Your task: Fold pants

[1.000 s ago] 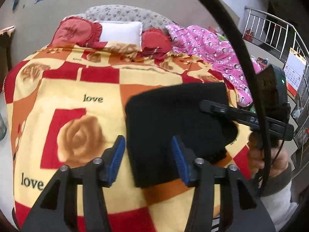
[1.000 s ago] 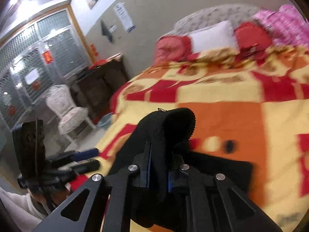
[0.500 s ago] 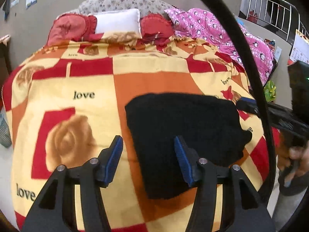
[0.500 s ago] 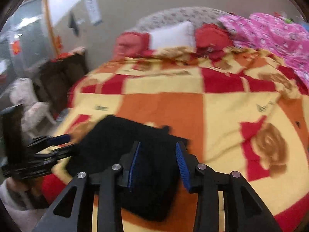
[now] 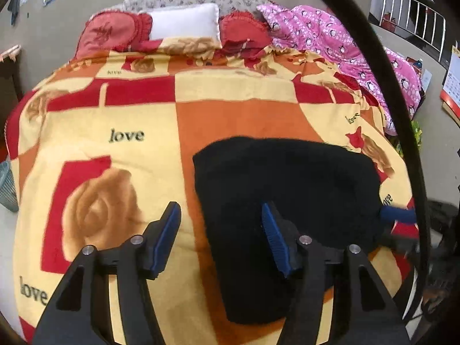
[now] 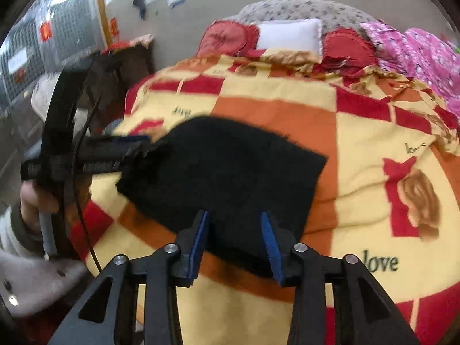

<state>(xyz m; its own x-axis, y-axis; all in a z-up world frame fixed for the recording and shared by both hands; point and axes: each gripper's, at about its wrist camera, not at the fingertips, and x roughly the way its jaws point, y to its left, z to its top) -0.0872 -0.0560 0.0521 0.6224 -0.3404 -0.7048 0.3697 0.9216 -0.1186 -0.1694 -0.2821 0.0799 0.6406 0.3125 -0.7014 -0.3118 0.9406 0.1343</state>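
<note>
The black pants (image 5: 287, 195) lie folded into a compact, roughly rectangular pile on the yellow, red and orange blanket (image 5: 115, 155). My left gripper (image 5: 220, 224) is open and empty above the pile's left edge. In the right wrist view the pants (image 6: 230, 178) lie just ahead of my right gripper (image 6: 234, 230), which is open and empty over their near edge. The left gripper's fingers (image 6: 126, 146) show there at the pile's left end. The right gripper's blue fingertip (image 5: 398, 214) shows at the pile's right edge in the left wrist view.
Red cushions (image 5: 112, 33) and a white pillow (image 5: 184, 23) lie at the head of the bed, with a pink patterned quilt (image 5: 339, 43) on the right side. A dark cabinet (image 6: 126, 63) and a chair stand beyond the bed's left side. A metal railing (image 5: 411, 11) stands at the far right.
My right gripper let go of the pants end it held a second ago and opened. The pants now lie flat. Both grippers drew back a little from the pile.
</note>
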